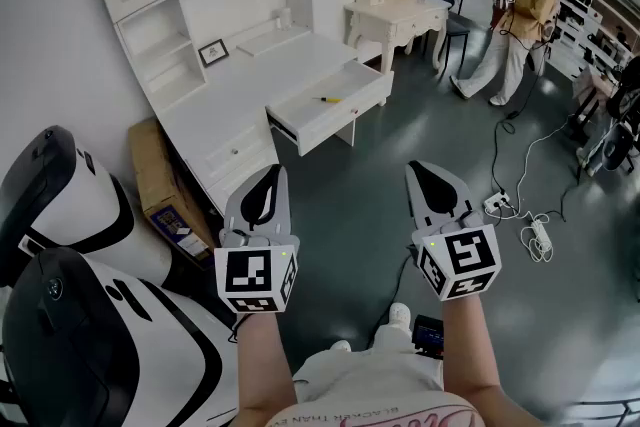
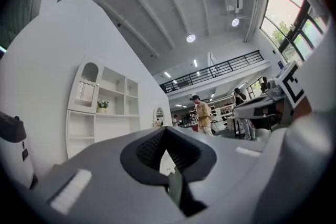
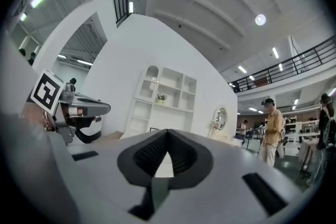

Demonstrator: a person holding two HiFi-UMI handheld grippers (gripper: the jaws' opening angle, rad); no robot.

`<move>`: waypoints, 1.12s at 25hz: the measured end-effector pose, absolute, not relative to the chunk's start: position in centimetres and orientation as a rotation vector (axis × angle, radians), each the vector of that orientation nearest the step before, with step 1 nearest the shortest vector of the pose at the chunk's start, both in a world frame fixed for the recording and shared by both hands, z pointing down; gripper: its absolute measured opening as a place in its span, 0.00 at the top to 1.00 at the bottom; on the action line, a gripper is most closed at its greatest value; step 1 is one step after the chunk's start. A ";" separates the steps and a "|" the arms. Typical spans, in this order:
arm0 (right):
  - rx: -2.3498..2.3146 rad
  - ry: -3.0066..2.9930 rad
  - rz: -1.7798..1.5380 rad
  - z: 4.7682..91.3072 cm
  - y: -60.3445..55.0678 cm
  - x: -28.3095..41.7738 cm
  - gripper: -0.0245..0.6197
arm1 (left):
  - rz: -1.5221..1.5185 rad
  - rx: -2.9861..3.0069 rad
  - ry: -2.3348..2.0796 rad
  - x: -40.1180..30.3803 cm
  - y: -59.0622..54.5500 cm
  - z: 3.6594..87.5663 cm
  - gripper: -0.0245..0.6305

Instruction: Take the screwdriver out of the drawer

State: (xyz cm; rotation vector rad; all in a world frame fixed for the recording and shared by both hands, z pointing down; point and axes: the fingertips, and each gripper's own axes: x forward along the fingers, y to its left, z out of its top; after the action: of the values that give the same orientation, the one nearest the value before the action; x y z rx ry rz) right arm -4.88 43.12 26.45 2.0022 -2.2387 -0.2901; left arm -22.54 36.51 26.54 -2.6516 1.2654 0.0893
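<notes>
A yellow-handled screwdriver lies in the open white drawer of the white desk, far ahead of both grippers. In the head view my left gripper and right gripper are held side by side over the dark floor, well short of the drawer, both pointing roughly level. Each gripper's jaws meet at the tips with nothing between them. The left gripper view shows its shut jaws before the white shelf unit. In the right gripper view the shut jaws sit low in the picture, with my left gripper at the left.
A white and black machine stands at the near left beside a cardboard box. A white dressing table with an oval mirror stands beyond the drawer. A person in a yellow shirt walks at the far right. Cables and a power strip lie on the floor.
</notes>
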 end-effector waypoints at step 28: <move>1.989 -2.314 -0.362 24.6 30.2 0.2 0.95 | 0.113 -2.573 1.389 -19.7 23.7 25.0 0.96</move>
State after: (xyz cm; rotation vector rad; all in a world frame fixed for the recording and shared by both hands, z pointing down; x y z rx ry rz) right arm 0.20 30.16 24.57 1.9890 -2.3142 -0.3618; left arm -19.73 23.65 25.01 -2.5733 1.3890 0.1131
